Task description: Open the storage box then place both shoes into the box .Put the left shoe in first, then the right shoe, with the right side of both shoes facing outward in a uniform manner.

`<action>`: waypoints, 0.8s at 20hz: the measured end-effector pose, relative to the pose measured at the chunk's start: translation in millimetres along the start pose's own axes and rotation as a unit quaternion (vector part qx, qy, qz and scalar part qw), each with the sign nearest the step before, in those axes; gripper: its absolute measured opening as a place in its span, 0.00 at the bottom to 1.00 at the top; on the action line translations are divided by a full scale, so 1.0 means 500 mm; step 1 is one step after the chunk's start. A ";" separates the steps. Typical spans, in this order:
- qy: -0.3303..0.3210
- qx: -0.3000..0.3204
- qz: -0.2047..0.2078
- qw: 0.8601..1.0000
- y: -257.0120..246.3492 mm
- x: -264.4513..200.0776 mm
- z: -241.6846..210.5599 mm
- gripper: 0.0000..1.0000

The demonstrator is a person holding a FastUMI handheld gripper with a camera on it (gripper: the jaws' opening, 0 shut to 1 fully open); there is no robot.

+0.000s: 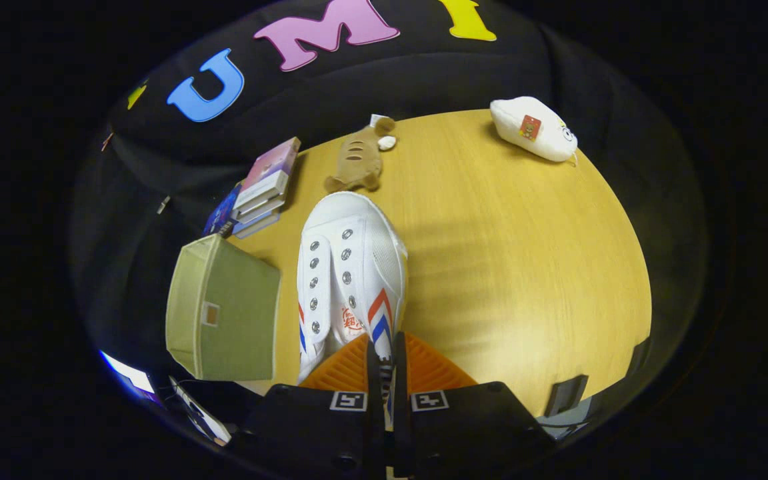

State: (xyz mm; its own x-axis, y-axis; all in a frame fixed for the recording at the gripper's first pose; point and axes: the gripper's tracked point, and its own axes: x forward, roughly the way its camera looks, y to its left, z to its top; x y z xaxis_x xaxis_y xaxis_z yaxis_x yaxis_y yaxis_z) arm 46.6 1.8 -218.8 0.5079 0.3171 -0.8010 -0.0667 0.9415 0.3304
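Note:
A white canvas shoe (347,267) with metal eyelets and red and blue chevrons hangs off the wooden table (524,267), toe pointing away from me. My gripper (387,363) is shut on the shoe's heel-side wall, both fingers pressed close together on it. To the left of the shoe stands the olive green fabric storage box (224,313), seen from its side with a small label patch; its opening faces left and its inside is hidden.
A stack of books (261,193) lies beyond the box at the table's far left. A brown plush toy (357,163) lies just past the shoe's toe. A white plush toy (534,128) sits at the far right. A bright screen (132,377) shows below the box.

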 end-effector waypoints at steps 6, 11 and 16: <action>-0.010 0.001 0.048 0.999 0.258 -0.041 -0.002 0.09; -0.008 -0.005 0.095 0.995 0.456 -0.045 -0.011 0.09; 0.000 -0.017 0.103 0.995 0.573 0.017 -0.041 0.09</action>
State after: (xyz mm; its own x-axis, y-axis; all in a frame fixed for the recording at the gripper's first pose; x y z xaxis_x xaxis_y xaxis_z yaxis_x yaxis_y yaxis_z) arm 14.1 276.3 -141.3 0.4800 0.5039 -0.7181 -0.1987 0.8598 0.4705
